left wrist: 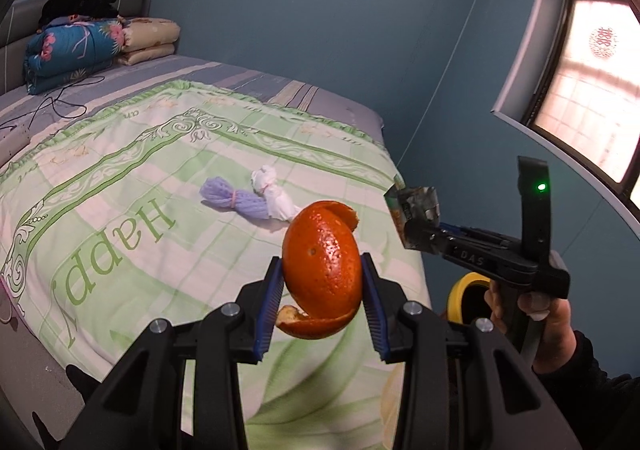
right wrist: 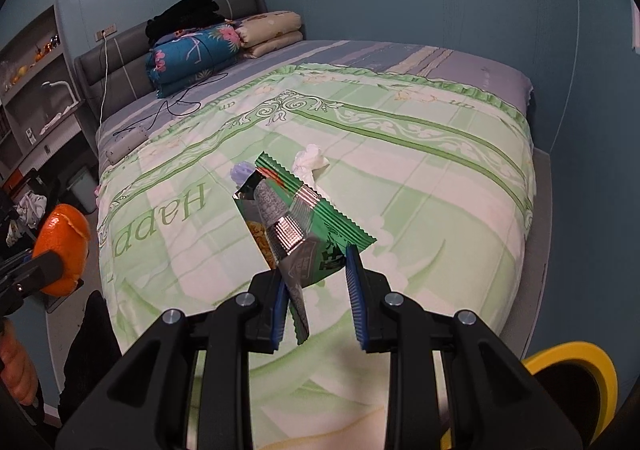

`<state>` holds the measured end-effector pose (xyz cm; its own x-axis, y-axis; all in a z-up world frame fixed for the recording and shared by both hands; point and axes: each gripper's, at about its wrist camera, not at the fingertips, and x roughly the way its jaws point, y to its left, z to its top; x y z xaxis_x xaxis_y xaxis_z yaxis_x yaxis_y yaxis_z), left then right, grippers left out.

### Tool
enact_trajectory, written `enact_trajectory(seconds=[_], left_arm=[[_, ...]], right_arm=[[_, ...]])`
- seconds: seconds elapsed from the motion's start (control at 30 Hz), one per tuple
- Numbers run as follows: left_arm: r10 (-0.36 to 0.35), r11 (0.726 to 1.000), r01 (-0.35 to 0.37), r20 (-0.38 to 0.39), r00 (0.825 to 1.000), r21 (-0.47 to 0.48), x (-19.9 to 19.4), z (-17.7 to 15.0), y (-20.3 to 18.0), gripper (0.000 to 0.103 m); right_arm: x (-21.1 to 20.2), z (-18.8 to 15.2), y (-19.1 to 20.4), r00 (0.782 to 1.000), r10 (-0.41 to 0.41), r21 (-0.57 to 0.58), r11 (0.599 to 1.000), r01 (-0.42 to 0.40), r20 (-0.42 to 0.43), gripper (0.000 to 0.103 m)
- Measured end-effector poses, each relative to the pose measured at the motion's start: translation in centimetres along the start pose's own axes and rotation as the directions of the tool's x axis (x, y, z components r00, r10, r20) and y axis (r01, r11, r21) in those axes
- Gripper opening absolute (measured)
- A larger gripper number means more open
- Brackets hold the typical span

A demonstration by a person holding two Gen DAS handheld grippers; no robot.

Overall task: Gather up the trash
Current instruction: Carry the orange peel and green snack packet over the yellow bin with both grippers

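Left gripper (left wrist: 322, 282), clamped on an orange peel (left wrist: 322, 270) held between its blue pads (left wrist: 269, 304) above the near edge of the bed (left wrist: 320, 105). Right gripper (right wrist: 316, 290), raised beside it; a crumpled green snack wrapper (right wrist: 304, 217) is pinched between the fingers, with its loose end hanging against the left pad (right wrist: 279, 310). On the green-and-white blanket (right wrist: 400, 177), near the word "Happy", a purple mesh bundle (left wrist: 236, 199) and a white crumpled tissue (left wrist: 272, 191) lie touching one another. A yellow-rimmed bin (right wrist: 568, 378) stands at the bed's near corner, below the right gripper. Folded quilts (left wrist: 80, 45) are stacked at the headboard (right wrist: 120, 45).
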<state>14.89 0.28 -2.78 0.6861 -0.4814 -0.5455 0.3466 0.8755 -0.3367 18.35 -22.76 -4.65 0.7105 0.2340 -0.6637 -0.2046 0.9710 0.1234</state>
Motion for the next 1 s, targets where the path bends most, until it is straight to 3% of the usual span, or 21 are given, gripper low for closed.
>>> enact_trajectory(seconds=[0.5,1.0], left_arm=[[-0.08,0.991,0.079,0.009,0.997,0.109,-1.1,-0.6,-6.0,0.036],[-0.156,0.964,0.159,-0.031,0.987,0.212,0.4,-0.6,-12.5,0.036]], right_arm=[[-5.0,-3.7,-3.1,1.0,-0.017,0.097,0.995,0.015,0.022,0.025],[-10.6,-6.8,-9.6,0.978,-0.194,0.269,0.948,0.168,0.073,0.025]])
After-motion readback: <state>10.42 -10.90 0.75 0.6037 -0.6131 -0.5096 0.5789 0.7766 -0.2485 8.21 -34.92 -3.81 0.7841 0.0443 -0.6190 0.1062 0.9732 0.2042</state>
